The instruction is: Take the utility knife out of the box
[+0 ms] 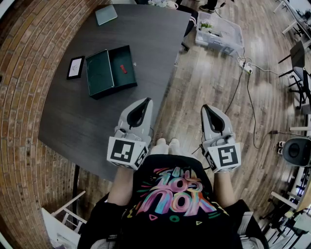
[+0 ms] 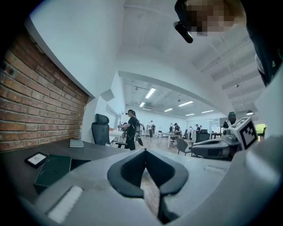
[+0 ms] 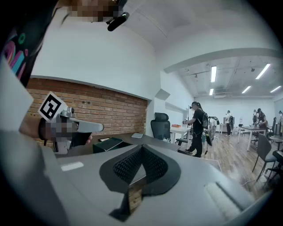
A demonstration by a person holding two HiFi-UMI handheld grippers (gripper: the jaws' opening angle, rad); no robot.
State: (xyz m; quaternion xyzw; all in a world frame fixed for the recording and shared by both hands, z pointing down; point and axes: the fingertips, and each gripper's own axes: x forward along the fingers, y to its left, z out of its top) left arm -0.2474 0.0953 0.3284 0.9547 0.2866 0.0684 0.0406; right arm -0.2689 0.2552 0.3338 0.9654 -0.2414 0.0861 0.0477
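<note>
- The person's black shirt [image 1: 177,197] with a bright, colourful print fills the bottom of the head view. Two pale shoe tips [image 1: 166,144] show just past it on the wooden floor [image 1: 214,82].
- The left hand-held gripper [image 1: 147,101] is held nearly level. Its jaws are closed together with nothing between them, and its marker cube [image 1: 127,151] faces the camera. From the head view it overlaps the near edge of the dark worktop [image 1: 146,44].
- The right hand-held gripper [image 1: 204,107] is beside it, apart from it and over the floor. Its jaws are also pressed together and empty.
- Further along the worktop, well apart from both grippers, sits the green box [image 1: 127,58]. It is open, with its lid laid flat to the left.
- The utility knife [image 1: 122,68] shows only as a small red shape lying inside the box, near the middle of its base.
- A black-framed card [image 1: 75,67] lies just left of the lid.
- A grey-green notebook [image 1: 106,14] rests near the far edge.
- Beyond the worktop, a clear plastic crate [image 1: 219,33] stands on the floor.
</note>
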